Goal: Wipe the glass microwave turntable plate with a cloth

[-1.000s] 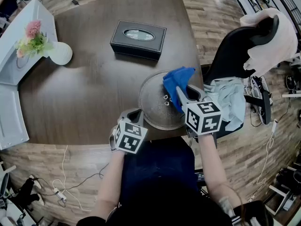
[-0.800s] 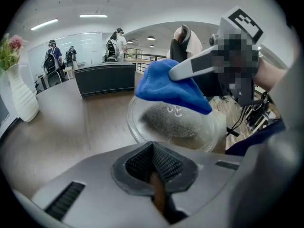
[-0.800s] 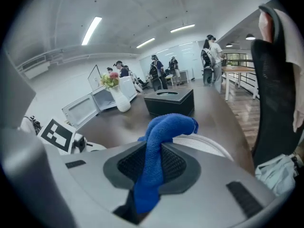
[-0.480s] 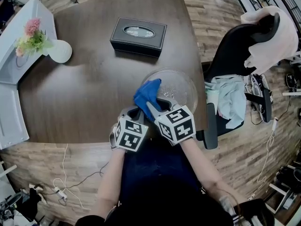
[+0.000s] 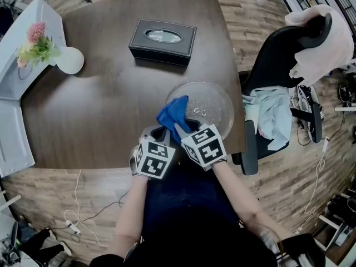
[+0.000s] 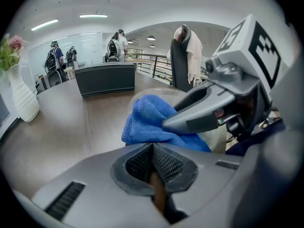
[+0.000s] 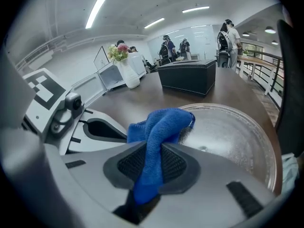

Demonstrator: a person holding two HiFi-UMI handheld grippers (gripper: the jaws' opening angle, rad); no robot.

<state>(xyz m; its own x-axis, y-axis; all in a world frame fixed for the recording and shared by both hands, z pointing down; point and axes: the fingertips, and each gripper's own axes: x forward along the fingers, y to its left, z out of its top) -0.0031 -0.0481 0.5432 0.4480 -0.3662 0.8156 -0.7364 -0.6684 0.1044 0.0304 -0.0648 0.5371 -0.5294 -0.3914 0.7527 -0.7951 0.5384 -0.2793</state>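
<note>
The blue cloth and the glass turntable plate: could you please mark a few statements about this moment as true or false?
1. The right gripper is shut on the blue cloth. True.
2. In the head view, the cloth sits at the right side of the glass turntable plate. False: it is at the plate's left side, next to the left gripper.
3. A black tissue box stands on the table beyond the plate. True.
4. The white vase of flowers stands on the plate. False: it stands near the table's far left edge, well apart from the plate.
</note>
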